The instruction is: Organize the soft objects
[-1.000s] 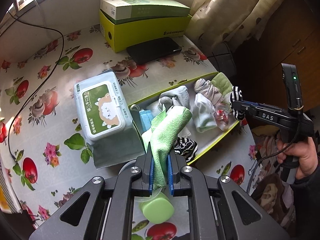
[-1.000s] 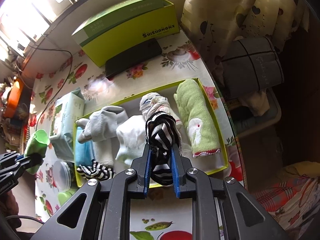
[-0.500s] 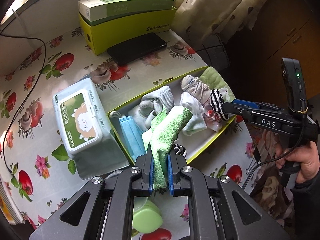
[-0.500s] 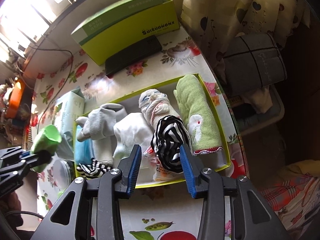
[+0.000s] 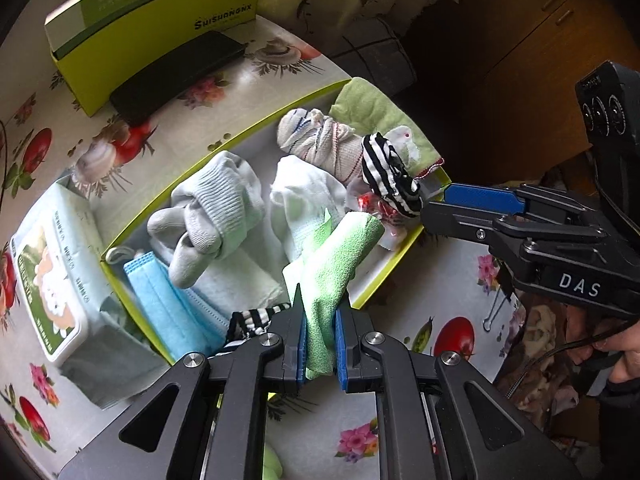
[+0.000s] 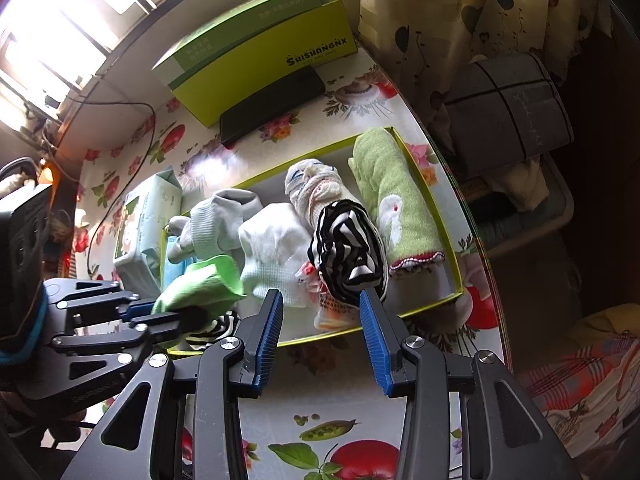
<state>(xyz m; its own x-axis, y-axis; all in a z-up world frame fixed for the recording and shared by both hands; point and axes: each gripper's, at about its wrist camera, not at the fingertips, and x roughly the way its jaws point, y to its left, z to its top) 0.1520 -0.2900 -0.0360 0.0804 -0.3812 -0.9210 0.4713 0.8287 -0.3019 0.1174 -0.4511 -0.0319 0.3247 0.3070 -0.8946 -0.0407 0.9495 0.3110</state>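
Note:
A shallow tray with a yellow-green rim (image 5: 256,130) holds socks, gloves and cloths. My left gripper (image 5: 320,308) is shut on a folded green cloth (image 5: 340,256), which hangs over the tray's near edge; the cloth (image 6: 200,284) also shows in the right wrist view. My right gripper (image 6: 320,300) stands open at the tray's front rim (image 6: 400,314). A rolled black-and-white striped sock (image 6: 346,244) lies in the tray just beyond its fingertips, its lower edge against the right pad. In the left wrist view that sock (image 5: 386,172) rests right at the right gripper (image 5: 432,200).
In the tray lie a grey glove (image 5: 216,216), blue masks (image 5: 168,304), a second striped sock (image 5: 256,316) and a green towel (image 6: 396,200). A wipes pack (image 5: 52,280) sits left of it; a green box (image 5: 160,12) and black phone (image 5: 176,72) behind.
My right jaws have opened and let go of the striped sock, which now lies in the tray. My left gripper has carried the green cloth lower and closer over the tray.

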